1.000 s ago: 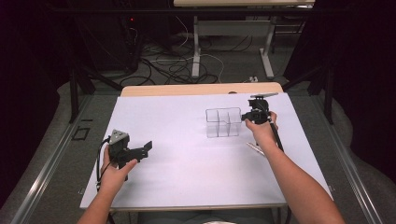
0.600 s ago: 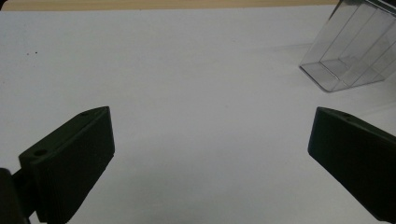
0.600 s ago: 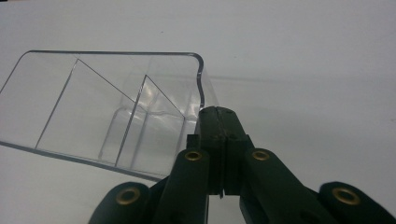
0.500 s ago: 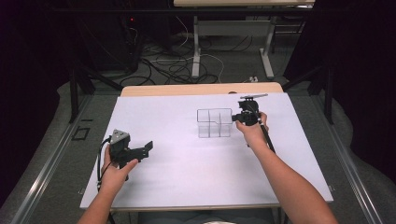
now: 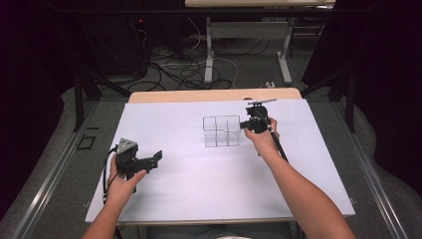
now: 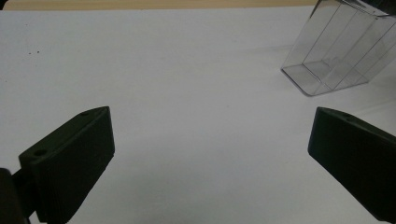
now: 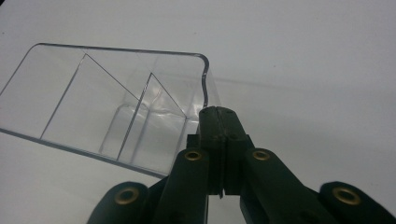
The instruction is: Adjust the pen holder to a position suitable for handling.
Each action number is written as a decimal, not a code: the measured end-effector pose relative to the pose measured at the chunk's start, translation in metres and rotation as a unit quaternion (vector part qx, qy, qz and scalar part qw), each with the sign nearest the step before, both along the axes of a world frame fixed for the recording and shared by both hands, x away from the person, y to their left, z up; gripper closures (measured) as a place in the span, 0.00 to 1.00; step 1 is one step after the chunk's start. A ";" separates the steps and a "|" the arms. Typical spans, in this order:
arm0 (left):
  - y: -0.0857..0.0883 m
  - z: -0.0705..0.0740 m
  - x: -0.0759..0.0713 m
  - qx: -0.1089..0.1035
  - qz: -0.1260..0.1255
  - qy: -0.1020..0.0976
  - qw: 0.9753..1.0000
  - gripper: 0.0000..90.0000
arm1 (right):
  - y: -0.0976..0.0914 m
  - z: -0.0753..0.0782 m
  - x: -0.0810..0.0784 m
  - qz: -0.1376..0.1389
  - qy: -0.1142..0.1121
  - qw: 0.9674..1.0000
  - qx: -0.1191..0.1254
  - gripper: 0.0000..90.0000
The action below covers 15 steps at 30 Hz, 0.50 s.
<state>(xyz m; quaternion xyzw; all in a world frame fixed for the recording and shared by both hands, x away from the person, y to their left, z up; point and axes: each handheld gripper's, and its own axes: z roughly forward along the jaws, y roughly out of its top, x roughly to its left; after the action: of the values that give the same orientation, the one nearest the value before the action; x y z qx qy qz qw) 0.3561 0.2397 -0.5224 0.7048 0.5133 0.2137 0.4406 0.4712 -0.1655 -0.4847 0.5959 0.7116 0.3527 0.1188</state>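
Clear box (image 7: 107,112): my right jaws (image 7: 219,112) clamp its wall; I slide slowly, level. Left jaws (image 6: 210,158) stay apart.

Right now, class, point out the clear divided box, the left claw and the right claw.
clear divided box (image 5: 221,131), high view, front wall.
left claw (image 6: 210,154), left gripper view, midway between open jaws.
right claw (image 7: 218,116), right gripper view, closed tips.

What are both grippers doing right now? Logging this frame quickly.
Left gripper: open, holding nothing.
Right gripper: shut on the clear box wall.
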 end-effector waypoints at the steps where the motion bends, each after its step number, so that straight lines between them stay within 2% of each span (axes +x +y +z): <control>1: 0.000 0.000 0.000 0.001 -0.001 0.001 1.000 0.01 | -0.001 0.000 0.000 0.002 0.001 1.000 0.003 1.00; 7: 0.000 0.000 -0.001 -0.001 0.002 -0.001 1.000 0.01 | -0.009 0.005 -0.005 0.007 -0.011 1.000 0.009 0.97; 8: 0.000 0.000 -0.001 -0.001 0.002 -0.001 1.000 0.01 | -0.011 0.006 -0.005 0.012 -0.020 1.000 0.009 0.96; 15: 0.000 0.001 -0.001 0.001 0.003 0.001 1.000 0.01 | -0.025 0.019 -0.017 0.020 -0.045 0.999 0.021 0.88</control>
<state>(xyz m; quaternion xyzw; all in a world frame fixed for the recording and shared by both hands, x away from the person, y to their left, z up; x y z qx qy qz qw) 0.3554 0.2399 -0.5218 0.7041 0.5155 0.2143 0.4389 0.4541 -0.1901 -0.4658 0.5676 0.7096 0.3963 0.1314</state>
